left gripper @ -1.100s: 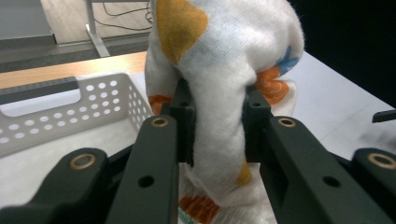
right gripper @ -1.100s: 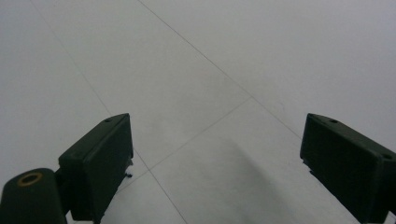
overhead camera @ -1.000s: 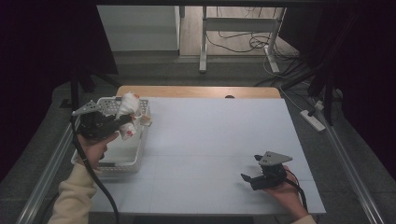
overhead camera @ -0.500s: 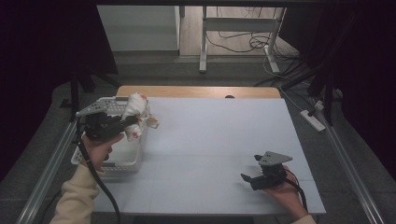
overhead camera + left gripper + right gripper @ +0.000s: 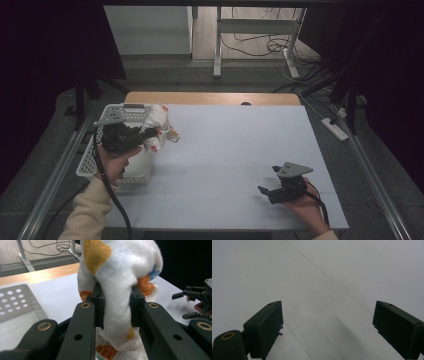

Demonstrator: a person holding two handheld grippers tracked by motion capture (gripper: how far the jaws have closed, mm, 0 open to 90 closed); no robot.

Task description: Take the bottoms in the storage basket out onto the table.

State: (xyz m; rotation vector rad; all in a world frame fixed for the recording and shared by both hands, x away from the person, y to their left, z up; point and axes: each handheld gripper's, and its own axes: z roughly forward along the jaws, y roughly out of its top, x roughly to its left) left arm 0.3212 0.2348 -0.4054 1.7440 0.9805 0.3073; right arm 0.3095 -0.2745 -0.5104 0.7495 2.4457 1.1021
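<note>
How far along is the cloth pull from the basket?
Done: the left gripper has its jaws clamped on the white cloth with orange patches, lifted above the white perforated plastic basket. Left: setting it on the pale table. The right gripper waits open.

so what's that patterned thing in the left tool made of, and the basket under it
Cloth: soft fabric, likely fleecy cotton; its fuzzy white surface with orange and blue prints bunches and folds where the left tool pinches it. Basket: probably moulded plastic, matt white, with regular rows of holes in its walls and a stiff rim.
</note>
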